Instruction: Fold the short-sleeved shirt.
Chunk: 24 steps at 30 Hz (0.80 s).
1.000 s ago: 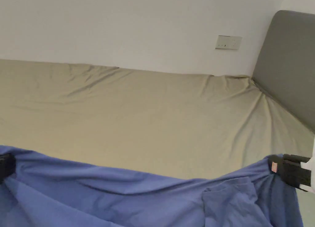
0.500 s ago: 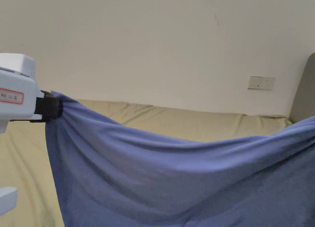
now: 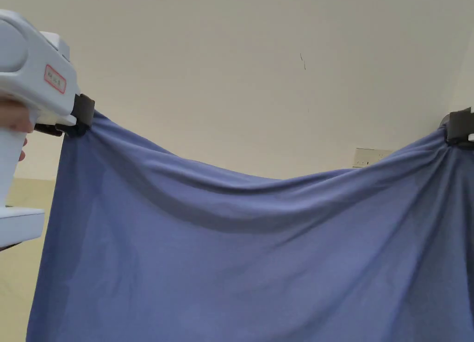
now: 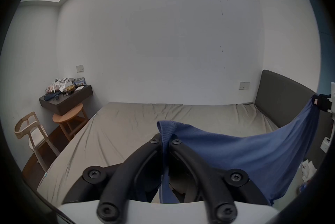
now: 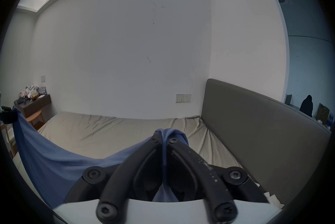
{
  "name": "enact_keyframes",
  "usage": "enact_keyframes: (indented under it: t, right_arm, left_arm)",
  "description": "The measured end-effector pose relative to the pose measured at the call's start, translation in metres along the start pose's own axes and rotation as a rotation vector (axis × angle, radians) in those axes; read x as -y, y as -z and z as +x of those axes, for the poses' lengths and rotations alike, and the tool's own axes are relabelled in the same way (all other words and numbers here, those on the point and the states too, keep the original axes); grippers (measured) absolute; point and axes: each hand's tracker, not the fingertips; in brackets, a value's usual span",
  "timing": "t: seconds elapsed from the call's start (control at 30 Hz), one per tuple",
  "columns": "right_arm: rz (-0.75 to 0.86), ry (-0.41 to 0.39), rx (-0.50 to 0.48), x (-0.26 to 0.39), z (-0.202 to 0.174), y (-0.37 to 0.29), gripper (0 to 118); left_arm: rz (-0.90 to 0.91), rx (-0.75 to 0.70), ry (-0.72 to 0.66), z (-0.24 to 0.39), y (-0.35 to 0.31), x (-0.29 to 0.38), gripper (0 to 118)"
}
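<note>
Item: left claw (image 3: pixel 83 118), up at the left above the bed (image 4: pixel 126 128), jaws clamped together on one corner of the shirt (image 3: pixel 240 245), a tab of hem poking out past the tips in the left gripper view. A hand (image 3: pixel 14 121) grips its white body. Item: shirt, blue knit, held up in the air above the bed and spread between the two claws, top edge sagging in a shallow curve at the middle, the body hanging down as a flat sheet in front of the bed. Item: right claw (image 3: pixel 458 125), up at the right above the bed near the headboard (image 5: pixel 253 119), jaws pressed shut on the opposite corner, a bunched wad of cloth showing past the tips in the right gripper view. Step in hand, as judged: lifting and stretching the shirt before laying it flat on the bed. To do it well: keep both claws level, draw them apart until the sag goes, then lower the hanging edge first so that the cloth lands without creases. Risk: the right corner is bunched and may land wrinkled.
</note>
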Motion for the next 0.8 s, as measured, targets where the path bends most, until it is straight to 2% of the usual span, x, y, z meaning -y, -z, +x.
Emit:
enact_keyframes:
  t: [0.2, 0.5, 0.67, 0.8]
  right_arm:
    - [0.070, -0.002, 0.068, -0.040, -0.010, 0.039, 7]
    - [0.181, 0.063, 0.114, -0.084, -0.008, 0.060, 7]
    - [0.184, 0.134, 0.128, -0.079, -0.005, 0.063, 7]
    - [0.149, 0.152, 0.138, -0.060, -0.002, 0.069, 7]
  left_arm:
    - [0.052, -0.041, 0.027, 0.030, 0.046, -0.035, 5]
    - [0.121, -0.074, 0.040, 0.054, 0.075, -0.065, 5]
    - [0.109, -0.075, 0.043, 0.061, 0.090, -0.057, 5]
    - [0.077, -0.062, 0.054, 0.065, 0.099, -0.043, 5]
